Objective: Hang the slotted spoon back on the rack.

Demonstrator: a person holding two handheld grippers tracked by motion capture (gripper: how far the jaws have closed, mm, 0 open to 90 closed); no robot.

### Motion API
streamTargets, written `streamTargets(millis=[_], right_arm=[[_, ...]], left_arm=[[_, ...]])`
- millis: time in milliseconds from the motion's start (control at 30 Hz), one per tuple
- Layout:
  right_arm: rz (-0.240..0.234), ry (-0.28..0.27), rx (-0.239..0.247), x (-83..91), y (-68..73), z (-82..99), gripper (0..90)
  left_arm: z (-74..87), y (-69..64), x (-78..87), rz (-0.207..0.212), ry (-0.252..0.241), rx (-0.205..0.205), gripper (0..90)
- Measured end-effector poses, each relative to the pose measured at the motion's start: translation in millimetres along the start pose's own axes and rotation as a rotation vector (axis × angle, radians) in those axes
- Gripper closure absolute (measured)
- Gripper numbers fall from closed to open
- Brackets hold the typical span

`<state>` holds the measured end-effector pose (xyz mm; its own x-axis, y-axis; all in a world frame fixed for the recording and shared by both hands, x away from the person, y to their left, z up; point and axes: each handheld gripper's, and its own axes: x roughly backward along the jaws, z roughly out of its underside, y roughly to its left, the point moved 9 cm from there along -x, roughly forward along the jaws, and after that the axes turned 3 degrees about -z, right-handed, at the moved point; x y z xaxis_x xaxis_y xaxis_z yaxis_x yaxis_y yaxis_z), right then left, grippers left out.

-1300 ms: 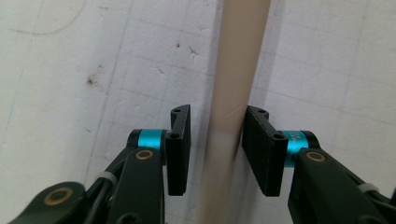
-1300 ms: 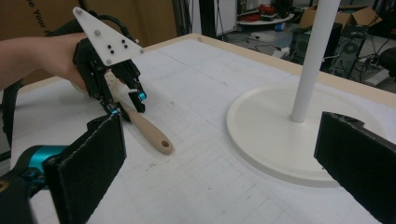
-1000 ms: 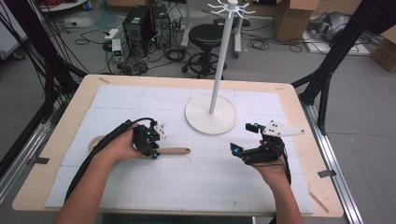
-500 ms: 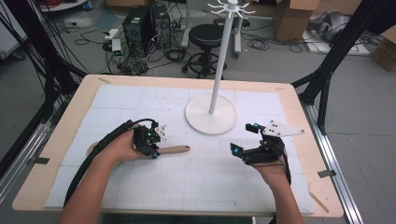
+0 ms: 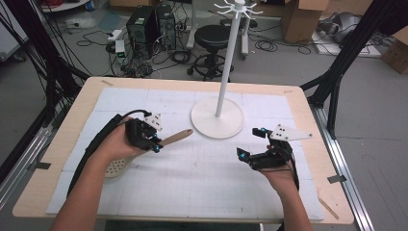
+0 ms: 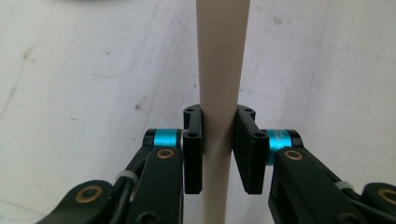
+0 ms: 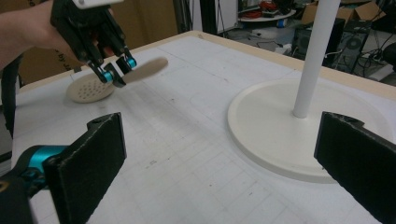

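A: Far left on the table (image 5: 298,103): perforated head of a beige skimmer spoon (image 5: 144,151) resting on the white mat, handle angled up toward the right. Left claw (image 5: 155,143) clamped on that handle partway along, pads pressing both sides.

B: Firm enough to lift?

A: Looks so. Best raised slowly, wrist level, so the heavy head does not swing or twist between the pads.

B: Further right?

A: White hanging stand (image 5: 217,118), round base near the table's middle, hooks high on its pole. Probably the destination, so worth minding the handle end.

B: And far right?

A: Right claw (image 5: 252,142) spread wide apart, holding nothing, low over the mat, well clear of the spoon.
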<state>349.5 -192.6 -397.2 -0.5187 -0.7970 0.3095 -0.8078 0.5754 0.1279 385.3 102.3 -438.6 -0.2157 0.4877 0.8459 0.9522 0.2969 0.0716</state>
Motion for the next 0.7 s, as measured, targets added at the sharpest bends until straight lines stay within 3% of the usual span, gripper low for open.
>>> streamTargets(millis=[200,367,700], right_arm=[[0.001,-0.001,0.002,-0.4,-0.3,0.1,1.0],[-0.002,-0.001,-0.007,0.5,0.4,0.1,1.1],[-0.005,-0.003,-0.006,0.4,0.9,-0.2,1.1]], left_arm=[[-19.0,2.3,20.6,-0.010,-0.086,0.012,74.8],[-33.2,4.1,34.7,-0.023,-0.116,0.004,74.8],[-60.5,12.8,62.7,-0.032,-0.200,0.027,74.9]])
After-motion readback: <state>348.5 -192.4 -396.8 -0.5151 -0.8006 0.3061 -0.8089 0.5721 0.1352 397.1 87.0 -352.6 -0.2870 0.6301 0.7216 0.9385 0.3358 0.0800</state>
